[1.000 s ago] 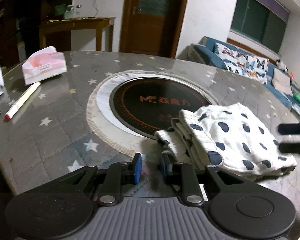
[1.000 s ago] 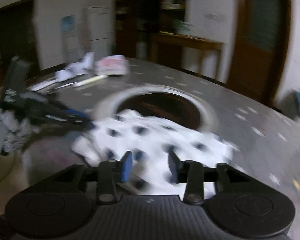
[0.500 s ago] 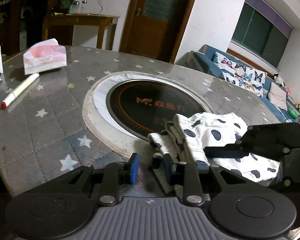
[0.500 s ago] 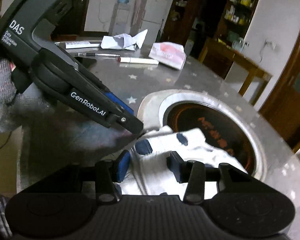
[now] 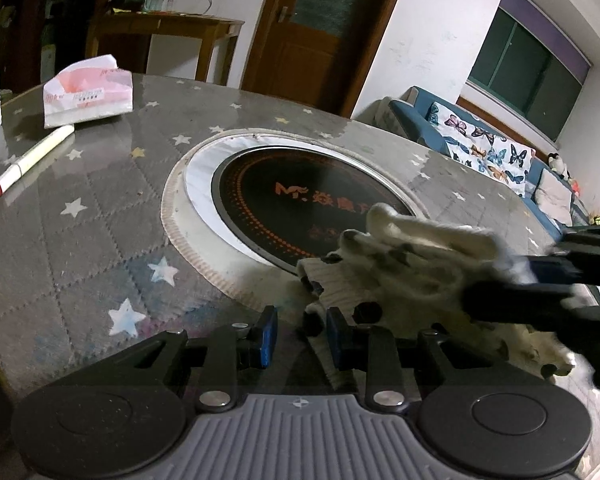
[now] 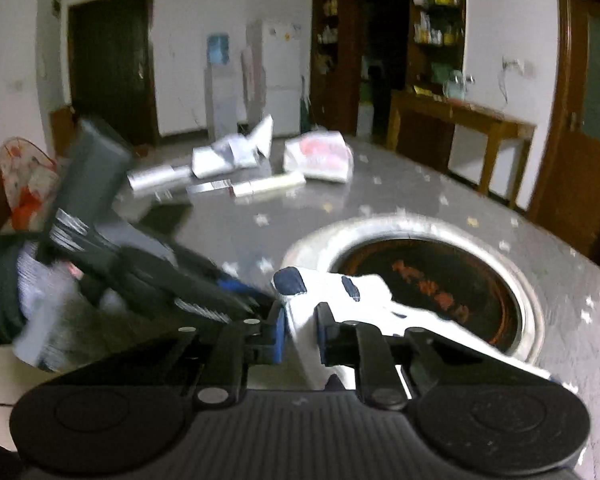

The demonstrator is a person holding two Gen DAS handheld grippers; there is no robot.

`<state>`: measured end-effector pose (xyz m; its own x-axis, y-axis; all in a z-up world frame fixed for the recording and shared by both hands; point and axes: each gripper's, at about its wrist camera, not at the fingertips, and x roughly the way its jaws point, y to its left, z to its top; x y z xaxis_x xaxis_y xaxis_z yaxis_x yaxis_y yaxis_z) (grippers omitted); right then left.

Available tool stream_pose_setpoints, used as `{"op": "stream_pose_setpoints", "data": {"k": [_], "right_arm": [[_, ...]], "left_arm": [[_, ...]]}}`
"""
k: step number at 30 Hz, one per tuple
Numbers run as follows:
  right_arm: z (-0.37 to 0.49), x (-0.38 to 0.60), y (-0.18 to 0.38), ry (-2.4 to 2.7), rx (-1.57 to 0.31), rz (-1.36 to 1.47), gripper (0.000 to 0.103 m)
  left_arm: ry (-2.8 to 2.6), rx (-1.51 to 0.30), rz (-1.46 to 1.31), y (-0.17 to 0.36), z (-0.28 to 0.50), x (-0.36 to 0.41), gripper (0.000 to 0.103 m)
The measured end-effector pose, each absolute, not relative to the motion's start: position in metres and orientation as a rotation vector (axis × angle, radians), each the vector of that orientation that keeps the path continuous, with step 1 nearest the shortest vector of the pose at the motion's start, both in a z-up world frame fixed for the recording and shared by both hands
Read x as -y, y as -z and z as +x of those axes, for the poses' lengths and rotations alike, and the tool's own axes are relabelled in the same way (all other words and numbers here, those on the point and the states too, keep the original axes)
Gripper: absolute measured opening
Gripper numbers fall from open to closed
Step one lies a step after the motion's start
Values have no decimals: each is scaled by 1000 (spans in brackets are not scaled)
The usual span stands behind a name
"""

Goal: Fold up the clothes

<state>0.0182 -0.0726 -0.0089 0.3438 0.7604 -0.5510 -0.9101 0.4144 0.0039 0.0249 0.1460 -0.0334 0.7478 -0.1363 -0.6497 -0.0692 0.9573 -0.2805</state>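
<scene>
Spotted cloth btwn closing right gripper pads

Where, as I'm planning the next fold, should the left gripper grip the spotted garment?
On the bunched ribbed edge of the spotted garment, bringing the left gripper in low from the near side of the table. That edge lies stacked and slightly raised, right before its open jaws.
</scene>
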Motion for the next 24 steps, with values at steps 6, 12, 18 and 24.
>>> {"op": "stream_pose_setpoints", "data": {"k": [6, 12, 18, 24], "right_arm": [[10, 62, 37, -1159, -582, -396, 11], [2, 67, 41, -1173, -561, -418, 35], [-2, 91, 24, -1174, -571, -363, 44], [23, 108, 26, -1049, -596, -322, 44]], "left_arm": [[23, -733, -345, 37, 24, -155, 29], [3, -719, -344, 29, 19, -161, 29], [14, -622, -308, 0, 12, -150, 29], [106, -606, -274, -11, 15, -124, 27]]}}
